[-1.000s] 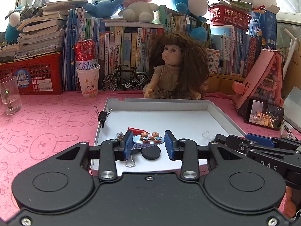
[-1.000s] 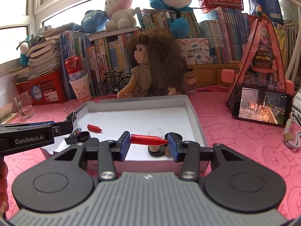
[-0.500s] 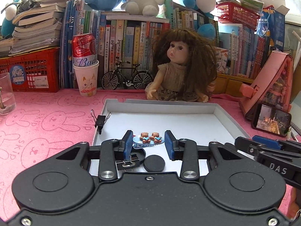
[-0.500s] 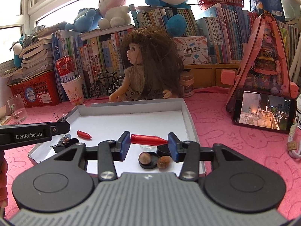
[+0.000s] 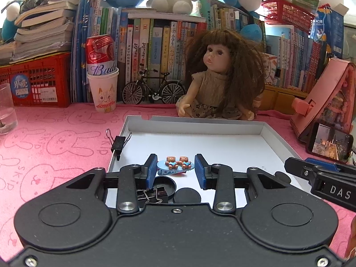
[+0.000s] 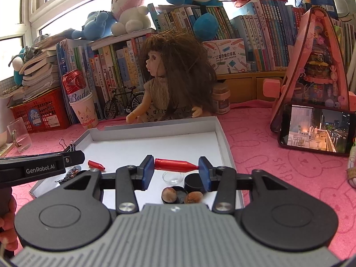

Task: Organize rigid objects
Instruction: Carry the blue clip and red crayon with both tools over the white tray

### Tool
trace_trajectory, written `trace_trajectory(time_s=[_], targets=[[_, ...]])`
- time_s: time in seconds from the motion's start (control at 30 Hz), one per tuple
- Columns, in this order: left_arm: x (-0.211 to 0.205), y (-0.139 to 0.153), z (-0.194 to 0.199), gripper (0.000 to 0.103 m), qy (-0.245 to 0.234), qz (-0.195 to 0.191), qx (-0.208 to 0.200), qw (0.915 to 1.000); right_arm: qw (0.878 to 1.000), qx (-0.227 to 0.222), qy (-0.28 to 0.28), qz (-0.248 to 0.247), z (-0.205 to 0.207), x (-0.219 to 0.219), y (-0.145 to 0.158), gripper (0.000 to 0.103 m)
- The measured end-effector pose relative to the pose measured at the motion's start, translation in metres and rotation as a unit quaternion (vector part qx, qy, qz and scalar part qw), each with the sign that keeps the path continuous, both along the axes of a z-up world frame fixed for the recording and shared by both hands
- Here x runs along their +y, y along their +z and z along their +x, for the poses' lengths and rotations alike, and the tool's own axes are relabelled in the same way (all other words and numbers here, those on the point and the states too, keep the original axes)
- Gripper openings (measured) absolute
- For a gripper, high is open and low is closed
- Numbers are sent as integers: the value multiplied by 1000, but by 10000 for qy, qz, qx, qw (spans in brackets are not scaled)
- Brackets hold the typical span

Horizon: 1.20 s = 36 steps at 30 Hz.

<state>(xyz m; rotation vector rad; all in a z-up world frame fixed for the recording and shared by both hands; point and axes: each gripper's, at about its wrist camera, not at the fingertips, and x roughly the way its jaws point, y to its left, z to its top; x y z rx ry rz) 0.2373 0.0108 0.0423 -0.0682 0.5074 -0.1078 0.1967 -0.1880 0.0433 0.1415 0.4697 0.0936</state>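
Observation:
My left gripper [image 5: 175, 169] is shut on a blue hair clip [image 5: 174, 166] topped with two small bear figures, held over the near part of the white tray [image 5: 191, 120]. Under it lie a black binder clip [image 5: 151, 194] in a round black lid [image 5: 169, 185] and a black disc [image 5: 187, 197]. My right gripper [image 6: 176, 169] is shut on a red bullet-shaped piece [image 6: 175, 165], gripped end to end above the tray [image 6: 224, 138]. Below it sit two brown nuts [image 6: 170, 194], a black lid [image 6: 181, 192], a black cap [image 6: 192, 181] and a clear dish [image 6: 172, 176]. Another red piece [image 6: 96, 165] lies at the tray's left.
A black binder clip [image 5: 118, 143] is clipped on the tray's left wall. A doll [image 5: 222, 82] sits behind the tray, with a toy bicycle [image 5: 153, 89], a can in a paper cup [image 5: 101, 75], books and a red crate [image 5: 37, 82]. A phone [image 6: 316, 130] leans at the right, a glass [image 5: 6, 109] at far left.
Both grippers have drawn back toward the tray's near edge with their objects still gripped. The lids, nuts and binder clip on the tray floor have come into view beneath them.

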Motion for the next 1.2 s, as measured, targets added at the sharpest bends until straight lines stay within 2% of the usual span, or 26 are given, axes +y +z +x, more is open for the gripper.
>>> trace_trajectory(time_s=[0.57,1.0,1.2], targets=[[-5,-6,24,35,31,25,129,9999,9999,85,85,-21,17,-3,-5,49],[6,-1,61,35,-129,-241,415,9988,9981,394,156,441,51,-20,-1,49],[5,-8,71,35,-50,-128,492,9987,9974,551,167,432,64,-17,-8,49]])
